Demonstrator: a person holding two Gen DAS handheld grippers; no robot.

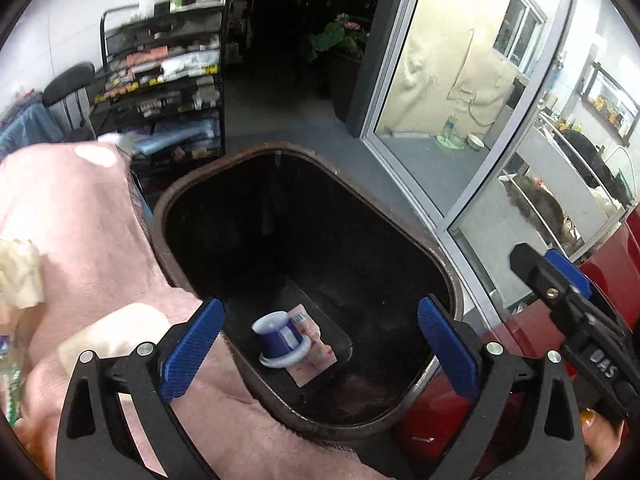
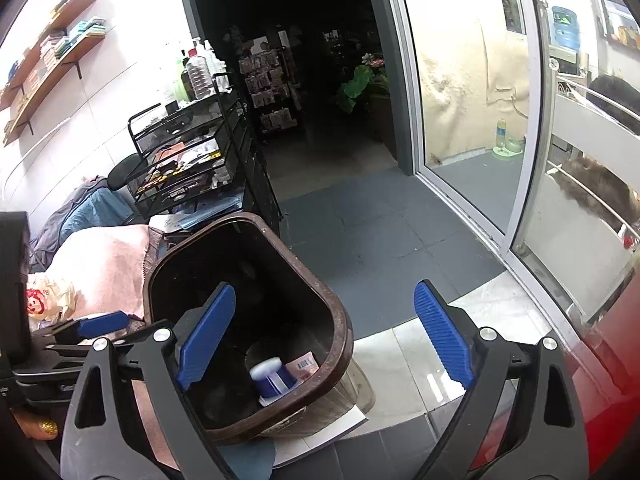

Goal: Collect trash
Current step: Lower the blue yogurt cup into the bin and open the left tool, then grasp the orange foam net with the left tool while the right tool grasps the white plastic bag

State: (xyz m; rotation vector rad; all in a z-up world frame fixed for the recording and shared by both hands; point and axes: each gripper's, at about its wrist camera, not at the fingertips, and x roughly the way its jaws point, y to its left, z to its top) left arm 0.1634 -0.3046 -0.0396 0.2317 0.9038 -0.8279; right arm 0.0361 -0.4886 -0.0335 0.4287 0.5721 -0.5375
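A dark brown trash bin (image 1: 280, 148) stands open below my left gripper (image 1: 320, 350). At its bottom lie a purple and white cup-shaped piece (image 1: 280, 340) and a pink packet (image 1: 316, 364). The left jaws are wide open above the bin mouth with nothing held between them. In the right wrist view, the same bin (image 2: 256, 218) holds the cup piece (image 2: 272, 376) and packet (image 2: 304, 366). My right gripper (image 2: 325, 338) hangs open and empty over the bin's near right rim. It also shows at the right edge of the left wrist view, as the right gripper (image 1: 560, 292).
A pink cloth (image 1: 80, 220) lies against the bin's left side, with a crumpled plastic bag (image 2: 48, 300) on it. A black wire rack (image 1: 160, 80) full of goods stands behind. A glass sliding door (image 1: 440, 100) runs along the right, and a red surface (image 1: 600, 280) sits nearby.
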